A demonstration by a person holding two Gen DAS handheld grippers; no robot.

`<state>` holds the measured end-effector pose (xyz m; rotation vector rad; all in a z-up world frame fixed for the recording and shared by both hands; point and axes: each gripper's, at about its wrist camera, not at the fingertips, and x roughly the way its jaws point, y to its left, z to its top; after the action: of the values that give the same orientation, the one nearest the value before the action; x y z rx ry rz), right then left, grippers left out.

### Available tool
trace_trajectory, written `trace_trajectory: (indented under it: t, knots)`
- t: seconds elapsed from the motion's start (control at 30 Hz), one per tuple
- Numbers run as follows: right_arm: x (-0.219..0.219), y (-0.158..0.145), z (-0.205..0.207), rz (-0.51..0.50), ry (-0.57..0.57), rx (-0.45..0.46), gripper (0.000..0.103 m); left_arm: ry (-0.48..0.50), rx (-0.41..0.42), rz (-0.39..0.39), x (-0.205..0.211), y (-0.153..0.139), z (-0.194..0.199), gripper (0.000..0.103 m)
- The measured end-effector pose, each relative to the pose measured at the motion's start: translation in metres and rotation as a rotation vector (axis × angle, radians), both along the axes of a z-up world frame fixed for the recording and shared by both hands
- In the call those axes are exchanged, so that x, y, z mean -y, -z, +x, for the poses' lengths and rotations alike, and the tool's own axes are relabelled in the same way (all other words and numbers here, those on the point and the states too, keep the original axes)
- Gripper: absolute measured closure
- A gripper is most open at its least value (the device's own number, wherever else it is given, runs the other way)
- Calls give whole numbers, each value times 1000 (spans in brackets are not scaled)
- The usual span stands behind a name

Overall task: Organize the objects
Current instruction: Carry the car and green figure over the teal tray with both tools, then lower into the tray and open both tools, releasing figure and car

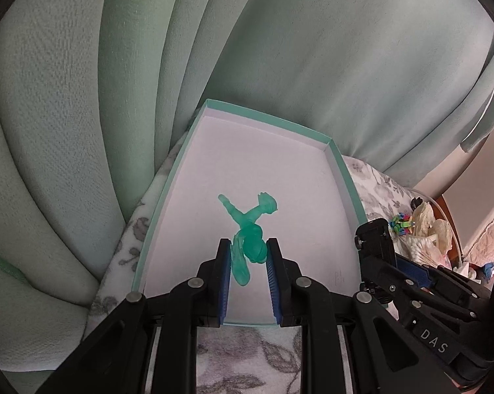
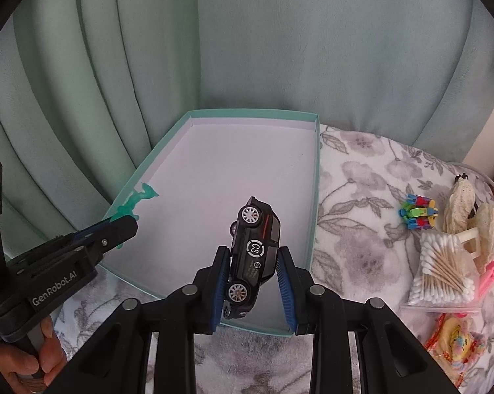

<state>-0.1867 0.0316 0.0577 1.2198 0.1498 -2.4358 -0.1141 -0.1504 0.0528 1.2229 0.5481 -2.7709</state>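
**Both toys over box, ready to drop**

Box sits open on the blanket to collect toys. Right gripper pinches car nose-down above it; left gripper pinches green figure over the floor.

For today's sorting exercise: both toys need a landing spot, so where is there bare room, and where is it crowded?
The box floor is bare from its far wall to its near rim, under the green figure and the black toy car. The floral cloth beside the box's right wall is also free. Farther right it is crowded: building-block toy, cotton swabs, pink clip.
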Motion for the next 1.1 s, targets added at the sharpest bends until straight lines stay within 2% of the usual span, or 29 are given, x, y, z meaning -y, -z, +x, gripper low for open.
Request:
trace_trajectory:
  t: [0.53, 0.73, 1.1]
  knots:
    - [15, 28, -11, 36, -7, 64, 71, 2, 77, 19, 6, 23, -11, 81]
    - [15, 35, -11, 46, -7, 85, 71, 0, 94, 4, -1, 29, -18, 80]
    - [17, 34, -10, 70, -8, 104, 69, 12, 106, -6, -9, 25, -22, 70]
